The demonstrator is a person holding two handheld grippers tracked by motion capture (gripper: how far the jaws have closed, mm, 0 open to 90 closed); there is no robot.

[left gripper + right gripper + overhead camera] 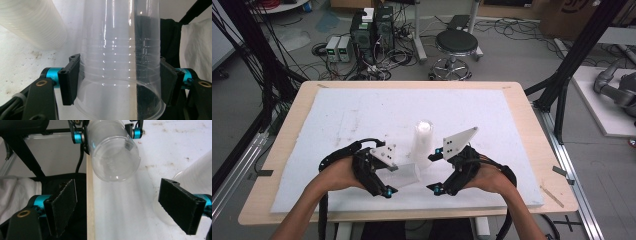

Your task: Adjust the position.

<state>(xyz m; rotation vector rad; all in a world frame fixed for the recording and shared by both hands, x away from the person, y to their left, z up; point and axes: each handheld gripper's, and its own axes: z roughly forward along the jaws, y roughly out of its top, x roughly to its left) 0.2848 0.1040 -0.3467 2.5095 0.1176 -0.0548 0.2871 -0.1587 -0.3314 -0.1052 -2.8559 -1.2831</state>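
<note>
A single clear plastic cup [410,175] hangs on its side just above the white foam board [362,115], with my left gripper [398,177] shut on it. In the left gripper view both pads [71,77] press the cup's [120,62] wall near its rim. An upright stack of clear cups [424,139] stands just behind, at mid-board. My right gripper [435,170] is open to the right of the held cup, near the foot of the stack. Its own view shows the cup's [113,152] base facing it, the left gripper [107,132] behind, and the stack [197,177] at the right.
The foam board lies on a wooden table [532,125] whose near edge [90,207] is close below my hands. On the floor beyond are a black stool [456,45], computer boxes [372,30] and loose cables. Black frame posts [572,60] stand at both sides.
</note>
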